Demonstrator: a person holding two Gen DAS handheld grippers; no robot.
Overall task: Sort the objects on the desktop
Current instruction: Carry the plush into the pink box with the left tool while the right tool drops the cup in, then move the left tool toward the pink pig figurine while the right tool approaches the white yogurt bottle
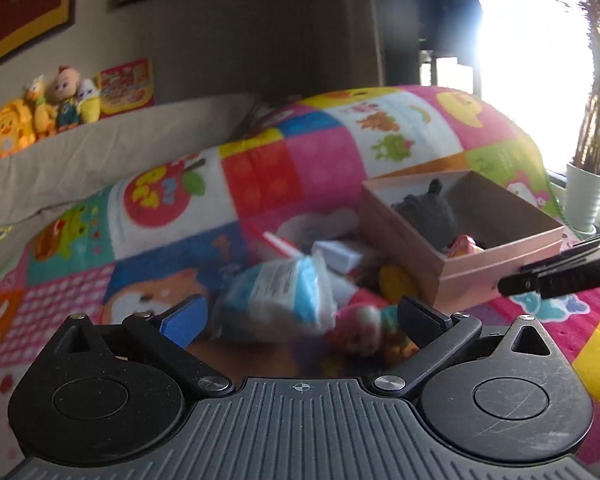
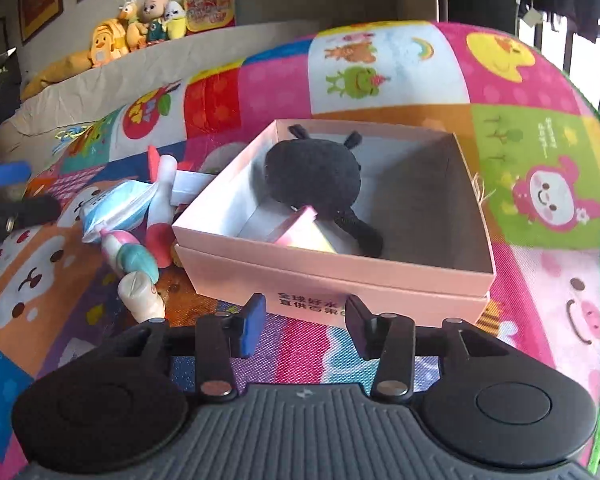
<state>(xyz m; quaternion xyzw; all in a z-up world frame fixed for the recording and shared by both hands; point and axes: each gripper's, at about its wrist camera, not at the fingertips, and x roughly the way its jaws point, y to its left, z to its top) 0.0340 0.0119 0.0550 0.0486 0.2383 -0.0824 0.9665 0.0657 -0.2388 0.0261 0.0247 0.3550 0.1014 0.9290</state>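
The left gripper (image 1: pixel 300 314) has its jaws spread wide and empty over a blue-and-white packet (image 1: pixel 278 294) on the patchwork blanket (image 2: pixel 540 184) — the right gripper (image 2: pixel 306 326), jaws parted and empty, faces the pink box (image 2: pixel 340 268) holding a black plush (image 2: pixel 312 172).

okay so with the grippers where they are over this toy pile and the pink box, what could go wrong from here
The blue-and-white packet lies among a crowded pile beside the pink box; the wide-open left gripper could catch the neighbouring pink toy too. The soft blanket may let things roll or shift.
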